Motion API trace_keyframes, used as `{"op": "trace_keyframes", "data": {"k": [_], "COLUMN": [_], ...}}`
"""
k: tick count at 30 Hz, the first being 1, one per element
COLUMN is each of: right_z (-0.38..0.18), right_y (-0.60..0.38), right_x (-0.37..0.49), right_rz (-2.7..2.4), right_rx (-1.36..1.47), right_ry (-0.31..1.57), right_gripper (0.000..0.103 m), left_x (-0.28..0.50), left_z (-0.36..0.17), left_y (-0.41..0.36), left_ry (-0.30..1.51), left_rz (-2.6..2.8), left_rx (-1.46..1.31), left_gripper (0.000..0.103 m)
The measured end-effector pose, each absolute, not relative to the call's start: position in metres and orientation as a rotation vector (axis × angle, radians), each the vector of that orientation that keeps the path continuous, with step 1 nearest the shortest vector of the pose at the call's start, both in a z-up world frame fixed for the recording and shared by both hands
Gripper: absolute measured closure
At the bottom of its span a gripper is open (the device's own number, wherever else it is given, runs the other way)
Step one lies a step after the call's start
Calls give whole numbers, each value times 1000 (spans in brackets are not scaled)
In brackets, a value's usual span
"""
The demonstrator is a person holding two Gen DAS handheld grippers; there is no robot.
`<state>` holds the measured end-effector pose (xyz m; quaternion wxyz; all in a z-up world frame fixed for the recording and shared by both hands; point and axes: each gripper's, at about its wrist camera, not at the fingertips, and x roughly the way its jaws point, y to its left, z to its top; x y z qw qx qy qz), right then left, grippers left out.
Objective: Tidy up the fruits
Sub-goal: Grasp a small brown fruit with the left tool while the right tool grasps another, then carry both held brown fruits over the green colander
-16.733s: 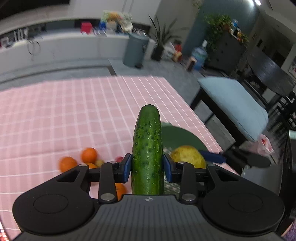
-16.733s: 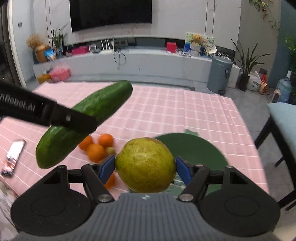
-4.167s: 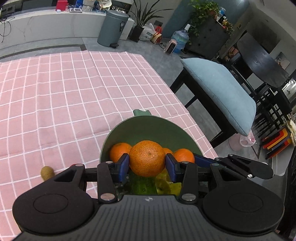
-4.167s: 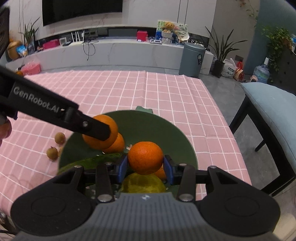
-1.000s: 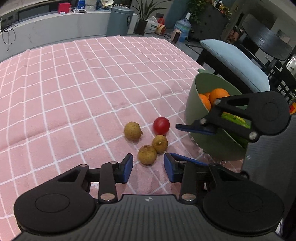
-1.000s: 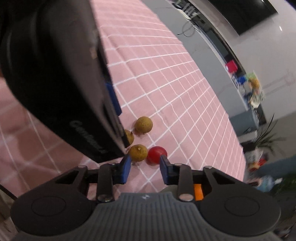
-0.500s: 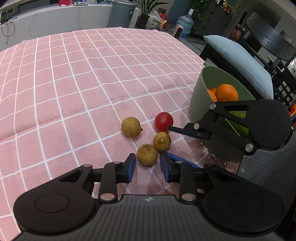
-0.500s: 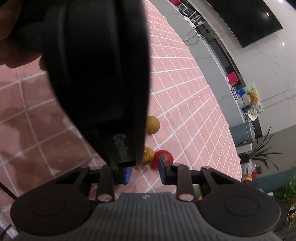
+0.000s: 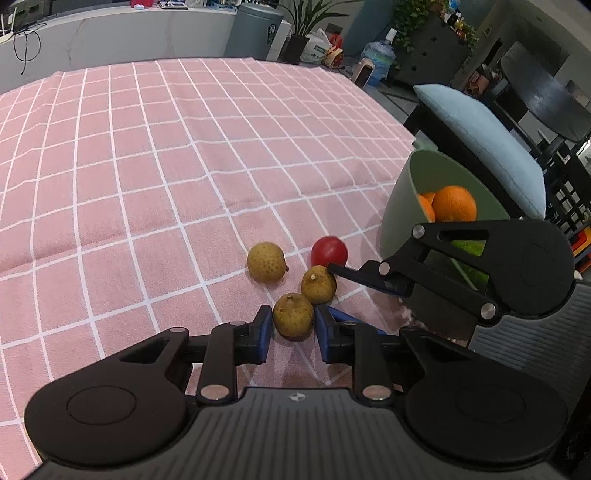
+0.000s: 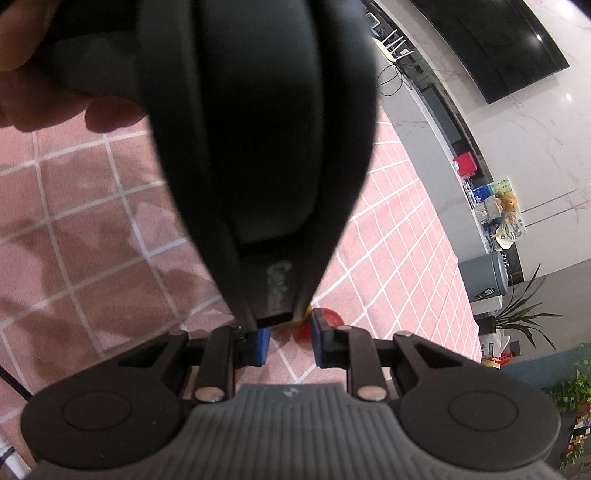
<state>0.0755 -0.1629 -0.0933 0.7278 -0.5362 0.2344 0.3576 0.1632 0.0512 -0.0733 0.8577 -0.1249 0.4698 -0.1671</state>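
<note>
Three small brown longans and a red cherry tomato lie on the pink checked tablecloth. My left gripper has its blue pads around the nearest longan, which still rests on the cloth. A second longan touches it; a third longan lies to the left. My right gripper reaches in from the right in the left wrist view, open, straddling the second longan beside the tomato. The left gripper's body blocks most of the right wrist view. The green bowl holds oranges.
A chair with a light blue cushion stands beyond the table's right edge, close behind the bowl. A grey bin, plants and a low white cabinet are in the background. A hand holds the left gripper.
My left gripper has moved forward and closed its pads around the nearest longan. My right gripper has moved in toward the second longan and tomato.
</note>
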Motion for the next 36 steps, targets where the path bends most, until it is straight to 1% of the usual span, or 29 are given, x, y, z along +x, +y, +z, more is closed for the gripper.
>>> {"op": "trace_keyframes", "data": {"k": [6,12,19,28,36], "right_z": [-74,-41,4,30,20], "right_y": [-167,-183,-221,-276,-325], "right_x": [70,61,52,68,85], "right_rz": [770,729,635,502,425], "right_rx": [-1117,-998,-855,-687,-482], "right_ry": [510,509,494,570,742], "right_gripper": [86,86,86,86,85], "left_x": [155,148,149,158,172], "left_z": [-56,-35,-3,18,2], "left_y": [57,62,40,-19,-48], "left_ry": [924,841,726,696,765], "left_rz": [-329,-291,-357,-512,-606], "left_rx": [-284,-299,-323,-228,-214], "left_gripper": [76,76,76,76,75]}}
